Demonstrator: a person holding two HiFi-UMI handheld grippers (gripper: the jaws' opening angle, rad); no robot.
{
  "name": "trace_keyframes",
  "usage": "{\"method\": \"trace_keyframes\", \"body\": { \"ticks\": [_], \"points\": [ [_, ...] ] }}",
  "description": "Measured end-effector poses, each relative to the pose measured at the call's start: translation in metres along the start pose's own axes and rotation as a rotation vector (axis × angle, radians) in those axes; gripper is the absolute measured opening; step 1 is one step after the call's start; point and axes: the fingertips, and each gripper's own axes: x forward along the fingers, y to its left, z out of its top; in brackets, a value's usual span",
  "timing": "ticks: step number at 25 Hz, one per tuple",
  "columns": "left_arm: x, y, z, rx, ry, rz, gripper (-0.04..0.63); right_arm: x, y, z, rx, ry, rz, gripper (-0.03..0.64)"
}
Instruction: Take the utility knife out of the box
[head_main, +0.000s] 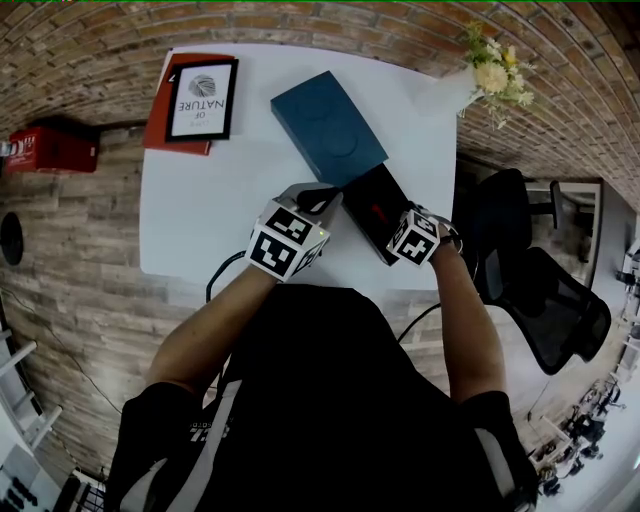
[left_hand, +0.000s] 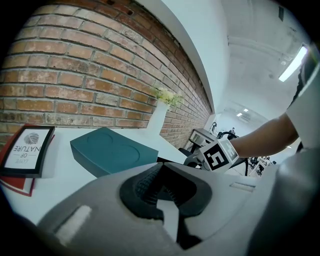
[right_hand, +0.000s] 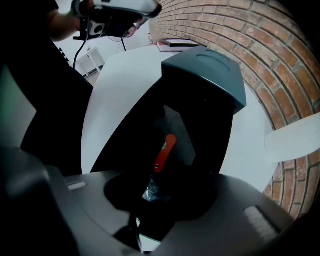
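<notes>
Right hand-held gripper (right_hand: 160, 197) above box (right_hand: 200, 117) (utility knife (right_hand: 165, 152) inside), teal lid (right_hand: 210, 70) adjoining

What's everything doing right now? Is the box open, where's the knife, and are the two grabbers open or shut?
box: open, its lid off.
lid: lying on the table by the box.
utility knife: lying inside the box, not gripped.
left gripper: shut, empty.
right gripper: open, pointing down over the box.
vase of flowers: upright.
framed picture: lying flat on a red book.
</notes>
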Motion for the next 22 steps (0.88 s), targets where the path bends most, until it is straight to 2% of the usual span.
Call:
{"method": "trace_keyframes", "body": {
  "ticks": [6,8,14,18,22],
  "points": [
    [-0.0003,-0.0009,0.0002,-0.004,0.000,0.000,0.008,-0.0005,0.0033,0.0000,-0.041,-0.004,-0.001,0.109],
    [-0.0004,-0.0019,-0.0001,-0.004,0.004,-0.003,0.008,-0.0012,0.0005,-0.0009,-0.025,0.003,-0.003,0.064],
    [-0.0019,0.0003,-0.0003,-0.008,0.002,0.001,0.008,-0.0036,-0.0025,0.0043,0.017,0.014,0.010,0.090],
    [-0.0025,0.0014,-0.0030,-0.010,0.004,0.002,0.008,-0.0016,-0.0021,0.0075,-0.013,0.020,0.001,0.092],
    [0.0007,-0.0033,-0.0052,-0.010,0.009,-0.005,0.008,-0.0007,-0.0008,0.0036,-0.055,-0.007,-0.023,0.066]
  ]
}}
